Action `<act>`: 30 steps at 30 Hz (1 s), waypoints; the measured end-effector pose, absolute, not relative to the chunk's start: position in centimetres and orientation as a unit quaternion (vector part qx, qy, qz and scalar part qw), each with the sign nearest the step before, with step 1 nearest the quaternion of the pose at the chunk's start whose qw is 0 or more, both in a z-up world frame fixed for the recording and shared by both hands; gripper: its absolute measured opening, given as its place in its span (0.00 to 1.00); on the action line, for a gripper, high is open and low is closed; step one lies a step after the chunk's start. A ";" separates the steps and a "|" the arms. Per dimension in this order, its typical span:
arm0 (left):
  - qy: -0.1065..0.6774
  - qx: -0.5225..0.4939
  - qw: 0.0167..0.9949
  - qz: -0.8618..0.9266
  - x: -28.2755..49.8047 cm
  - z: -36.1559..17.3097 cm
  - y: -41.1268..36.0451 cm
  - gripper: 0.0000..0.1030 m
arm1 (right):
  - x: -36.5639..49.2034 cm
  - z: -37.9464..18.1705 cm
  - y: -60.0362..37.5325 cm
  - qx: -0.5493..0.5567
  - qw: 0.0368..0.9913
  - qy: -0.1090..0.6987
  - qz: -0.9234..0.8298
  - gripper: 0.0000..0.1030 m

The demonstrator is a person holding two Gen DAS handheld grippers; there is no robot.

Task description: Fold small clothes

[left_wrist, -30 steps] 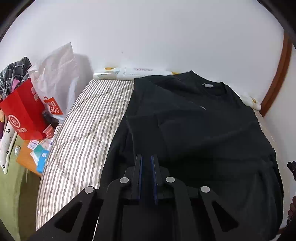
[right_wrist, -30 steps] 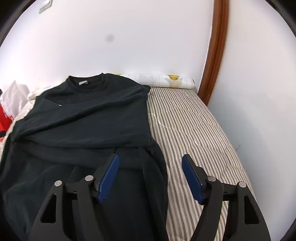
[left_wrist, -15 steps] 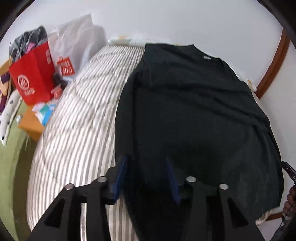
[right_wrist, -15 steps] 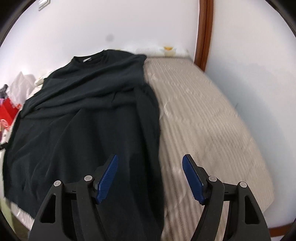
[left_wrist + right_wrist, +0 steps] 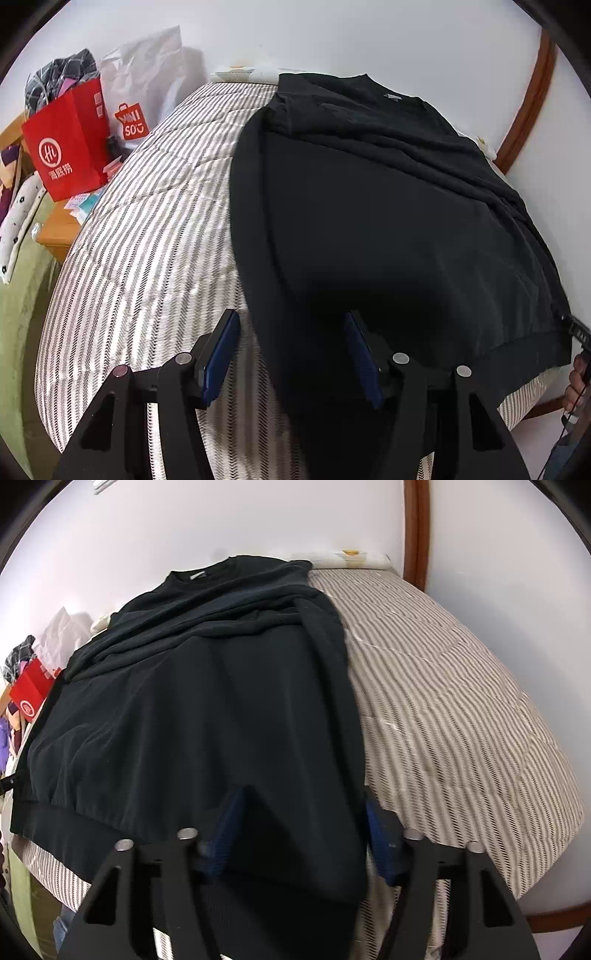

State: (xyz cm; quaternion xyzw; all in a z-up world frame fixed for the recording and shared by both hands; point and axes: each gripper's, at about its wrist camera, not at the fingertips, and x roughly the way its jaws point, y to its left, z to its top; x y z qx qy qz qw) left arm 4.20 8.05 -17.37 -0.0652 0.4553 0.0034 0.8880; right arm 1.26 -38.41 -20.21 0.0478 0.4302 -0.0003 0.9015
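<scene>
A black sweatshirt (image 5: 388, 221) lies spread on the striped bed (image 5: 147, 240), collar toward the far wall, sleeves folded in over the body. It also fills the right wrist view (image 5: 207, 709). My left gripper (image 5: 291, 354) is open, its jaws astride the near left hem corner, which drapes between them. My right gripper (image 5: 299, 834) is open, with the near right hem corner lying between its blue pads (image 5: 376, 827).
A red paper bag (image 5: 70, 147) and a white plastic bag (image 5: 147, 92) stand left of the bed on a wooden stand (image 5: 55, 229). A rolled white item (image 5: 343, 557) lies at the head of the bed. A wooden door frame (image 5: 415, 531) rises at the far right.
My left gripper has opened from shut. Both grippers have drawn back to the near hem, which now lies between their jaws.
</scene>
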 end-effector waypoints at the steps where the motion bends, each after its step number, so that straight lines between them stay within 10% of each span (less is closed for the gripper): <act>1: 0.455 -0.059 0.889 0.003 4.3 -17.4 7.7 0.49 | 1.5 -20.2 -38.1 0.049 0.903 0.428 -0.002 0.50; 8: 0.459 -0.057 0.887 0.019 5.3 -17.2 7.0 0.08 | 3.5 -19.9 -36.7 0.054 0.904 0.424 -0.004 0.13; 30: 0.374 -0.122 0.918 -0.051 2.6 -10.6 9.0 0.07 | -0.4 -12.6 -38.2 0.038 0.940 0.338 0.036 0.10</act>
